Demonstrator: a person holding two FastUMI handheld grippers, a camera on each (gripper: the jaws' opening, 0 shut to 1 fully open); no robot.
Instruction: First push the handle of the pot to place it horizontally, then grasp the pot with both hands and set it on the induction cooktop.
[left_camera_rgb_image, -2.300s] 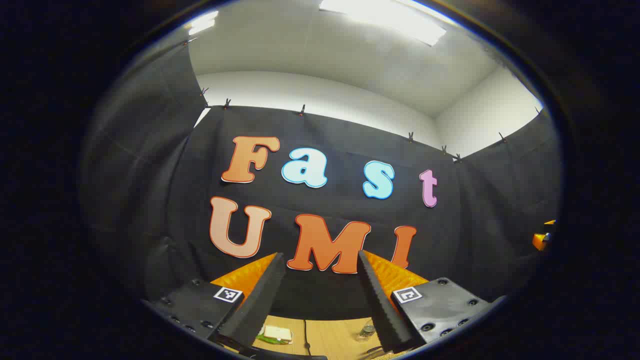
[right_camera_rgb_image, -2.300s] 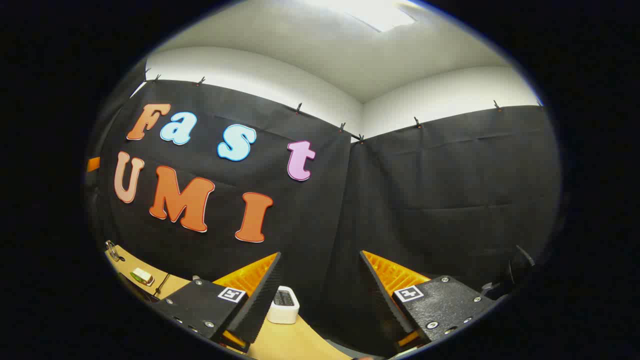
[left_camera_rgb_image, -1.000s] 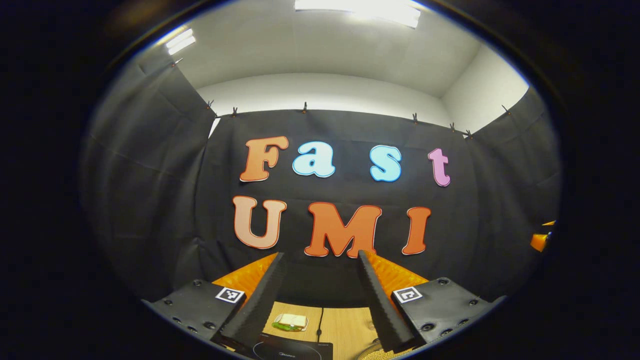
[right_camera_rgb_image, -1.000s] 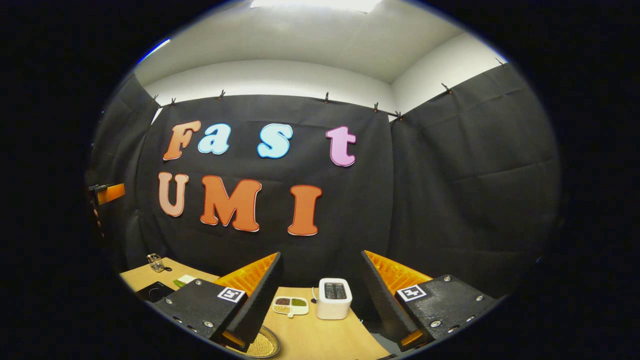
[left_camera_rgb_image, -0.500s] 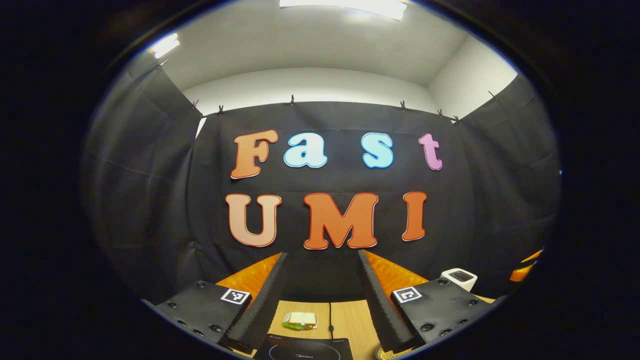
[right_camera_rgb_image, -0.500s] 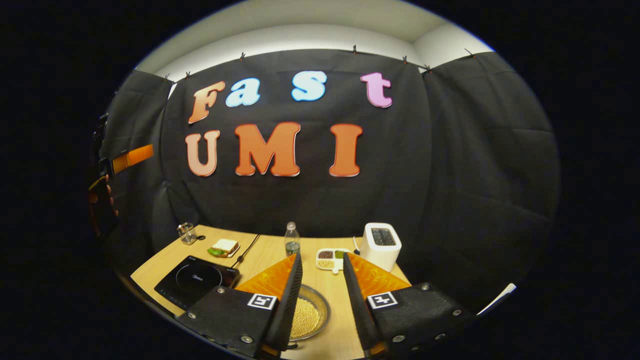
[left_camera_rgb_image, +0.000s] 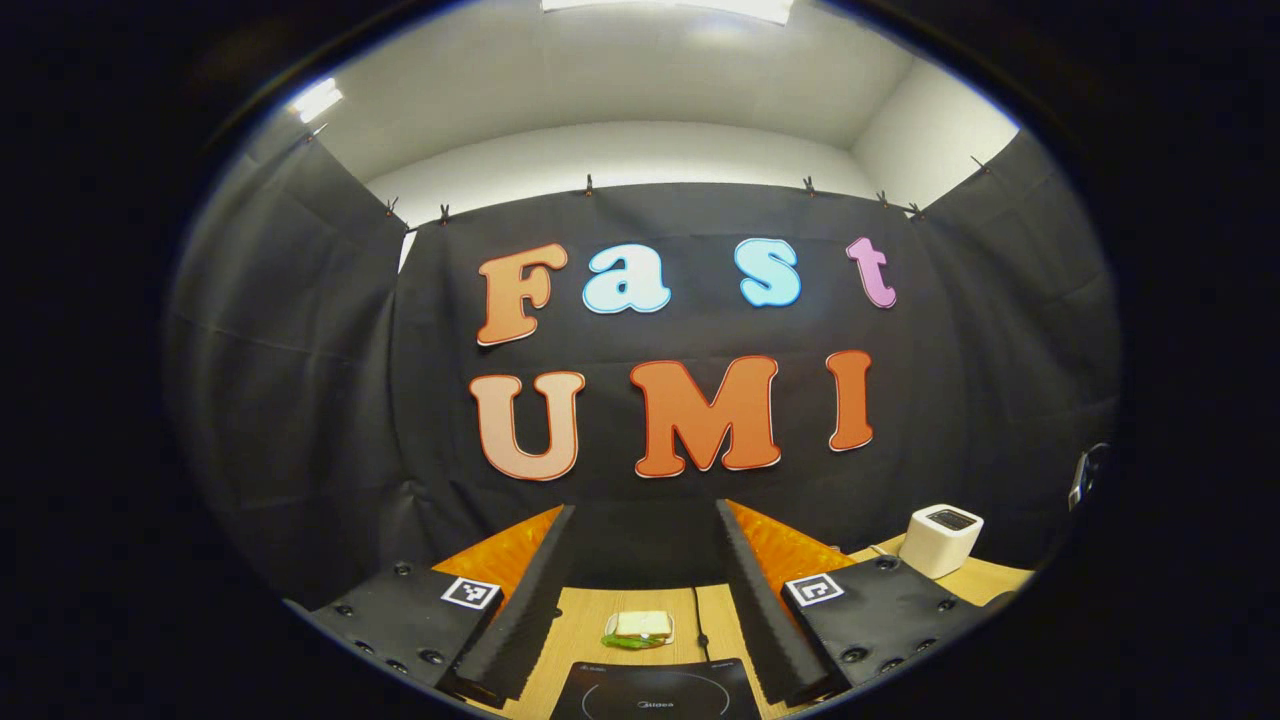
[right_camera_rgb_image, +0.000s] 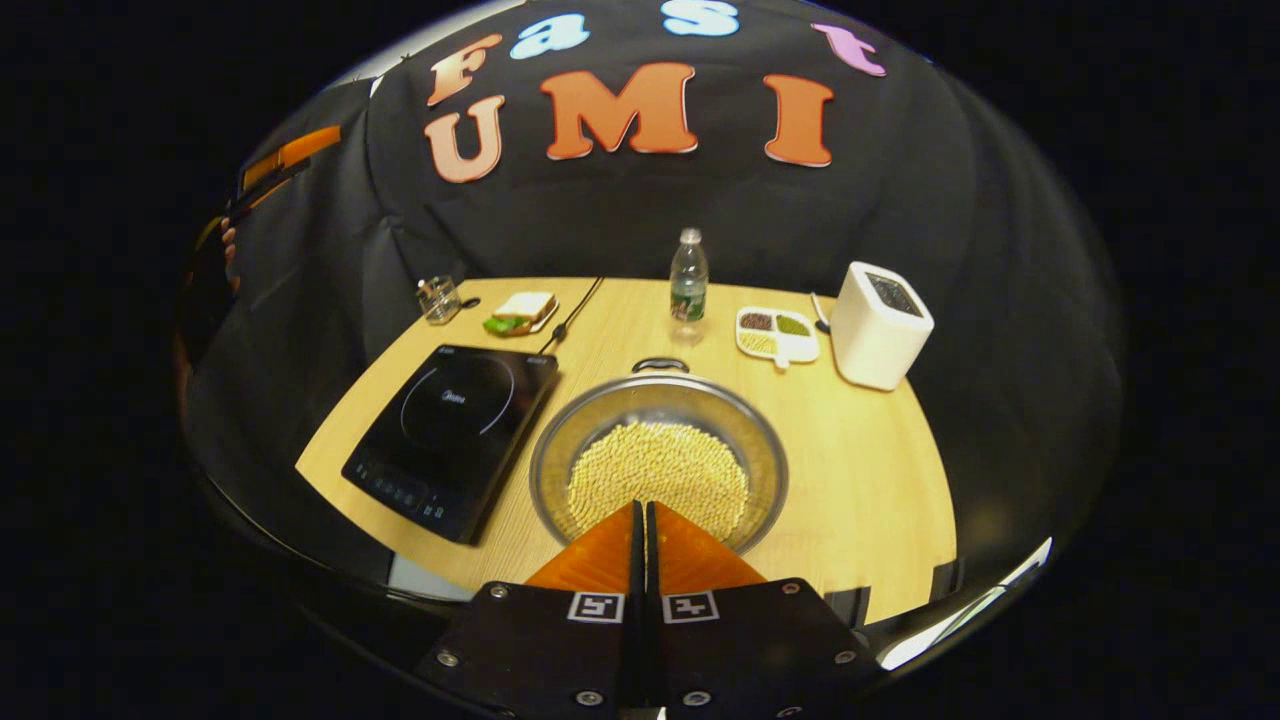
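In the right gripper view, the right gripper (right_camera_rgb_image: 641, 520) is seen with its jaws pressed together on nothing, poised above the near rim of the pot (right_camera_rgb_image: 657, 420). The pot, filled with pale beans (right_camera_rgb_image: 655, 480), is set on the table (right_camera_rgb_image: 870, 460) just right of the cooktop (right_camera_rgb_image: 450, 425), not on it; its far handle (right_camera_rgb_image: 660, 364) is seen at the back rim. Behind it are a bottle (right_camera_rgb_image: 688, 277), a snack tray (right_camera_rgb_image: 777, 333), a toaster (right_camera_rgb_image: 880, 325), a sandwich (right_camera_rgb_image: 520, 311) and a jar (right_camera_rgb_image: 438, 299). In the left gripper view, the left gripper (left_camera_rgb_image: 642, 600) is held wide apart, raised over the cooktop (left_camera_rgb_image: 655, 690).
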